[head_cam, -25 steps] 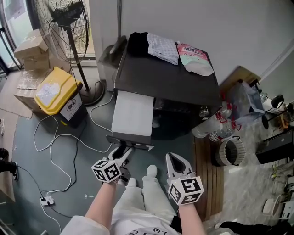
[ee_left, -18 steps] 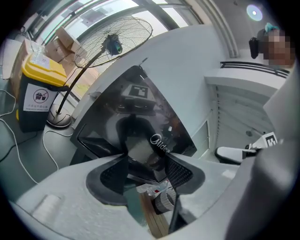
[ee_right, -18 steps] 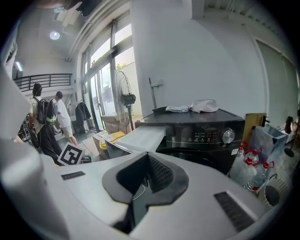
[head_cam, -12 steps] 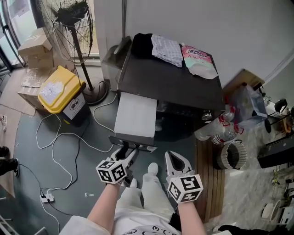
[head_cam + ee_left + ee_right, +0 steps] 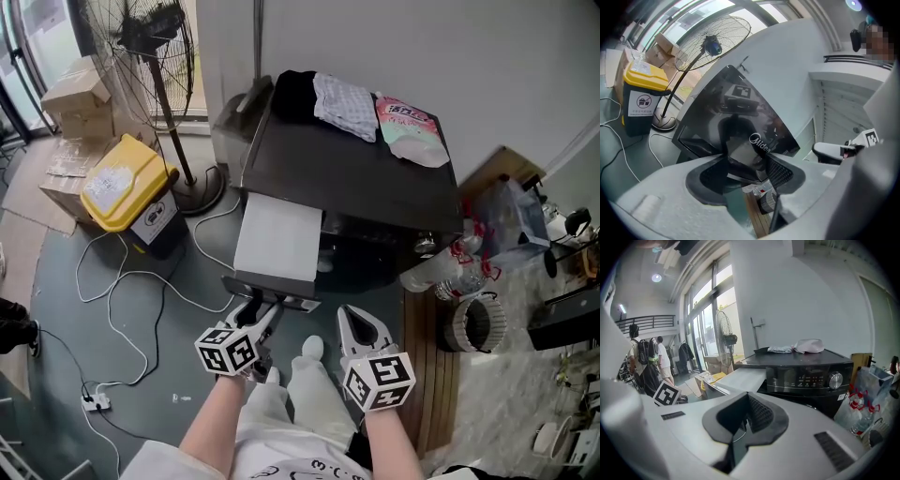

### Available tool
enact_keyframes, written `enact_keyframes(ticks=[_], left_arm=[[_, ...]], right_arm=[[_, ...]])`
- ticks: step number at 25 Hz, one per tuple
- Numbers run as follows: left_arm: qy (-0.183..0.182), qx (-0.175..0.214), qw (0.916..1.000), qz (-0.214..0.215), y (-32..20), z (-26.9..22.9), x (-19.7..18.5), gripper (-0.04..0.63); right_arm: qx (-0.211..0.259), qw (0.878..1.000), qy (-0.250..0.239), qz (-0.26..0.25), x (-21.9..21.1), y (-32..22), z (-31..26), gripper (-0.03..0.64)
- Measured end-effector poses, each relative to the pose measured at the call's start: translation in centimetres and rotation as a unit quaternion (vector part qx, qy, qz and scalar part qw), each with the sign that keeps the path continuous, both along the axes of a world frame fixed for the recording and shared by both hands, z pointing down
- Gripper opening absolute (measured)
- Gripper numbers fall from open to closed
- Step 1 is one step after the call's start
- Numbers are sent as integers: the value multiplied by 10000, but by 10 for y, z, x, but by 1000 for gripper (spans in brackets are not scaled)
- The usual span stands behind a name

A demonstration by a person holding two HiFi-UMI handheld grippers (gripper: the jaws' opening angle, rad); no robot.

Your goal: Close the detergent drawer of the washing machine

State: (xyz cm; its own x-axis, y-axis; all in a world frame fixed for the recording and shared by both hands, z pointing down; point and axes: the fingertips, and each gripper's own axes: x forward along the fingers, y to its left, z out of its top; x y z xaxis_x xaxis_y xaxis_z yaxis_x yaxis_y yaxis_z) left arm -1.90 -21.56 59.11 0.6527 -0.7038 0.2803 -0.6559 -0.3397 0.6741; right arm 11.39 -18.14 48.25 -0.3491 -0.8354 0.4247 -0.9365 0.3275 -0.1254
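Note:
The black washing machine (image 5: pixel 347 169) stands against the wall. Its white detergent drawer (image 5: pixel 277 239) is pulled far out toward me, dark front panel (image 5: pixel 267 292) nearest. My left gripper (image 5: pixel 260 317) is right at that panel. In the left gripper view its jaws (image 5: pixel 745 176) stand wide apart and the glossy panel (image 5: pixel 740 117) with its logo reaches down between them, with no pad plainly pressing on it. My right gripper (image 5: pixel 356 323) hangs to the right of the drawer, over my legs. Its jaws (image 5: pixel 743 420) are together with nothing in them and point at the machine's control panel (image 5: pixel 806 376).
A yellow bin (image 5: pixel 122 192), a standing fan (image 5: pixel 155 37) and cardboard boxes (image 5: pixel 70 89) are at the left. White cables (image 5: pixel 122 309) run to a power strip (image 5: pixel 94 405). Plastic bottles (image 5: pixel 445 267) and a wire basket (image 5: pixel 473 323) sit at the right. Clothes (image 5: pixel 347 103) lie on the machine.
The head view has drifted a little, so the scene sits slightly further right. Both grippers stay about where they were at the drawer front.

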Motion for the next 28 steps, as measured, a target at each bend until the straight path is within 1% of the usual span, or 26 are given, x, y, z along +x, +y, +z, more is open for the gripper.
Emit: enact_keyframes(ticks=[6,11,22,28], left_arm=[[-23,-22,10000,3,-14,5,2,250],[-29,-9,9999,-115,-24,2,2,252],[-168,-144,9996,-197,-51,1,6,253],[-286,-221,9988,-329,-70,-1,8,252]], right_arm=[[0,10000,-4,-46,3,-7,3,0],[-1,10000,-14,-64,6,-14,3,0],[-12,9999,-40,-93,13,-23,6,0],[31,9999,-27,-137,14,-33,3,0]])
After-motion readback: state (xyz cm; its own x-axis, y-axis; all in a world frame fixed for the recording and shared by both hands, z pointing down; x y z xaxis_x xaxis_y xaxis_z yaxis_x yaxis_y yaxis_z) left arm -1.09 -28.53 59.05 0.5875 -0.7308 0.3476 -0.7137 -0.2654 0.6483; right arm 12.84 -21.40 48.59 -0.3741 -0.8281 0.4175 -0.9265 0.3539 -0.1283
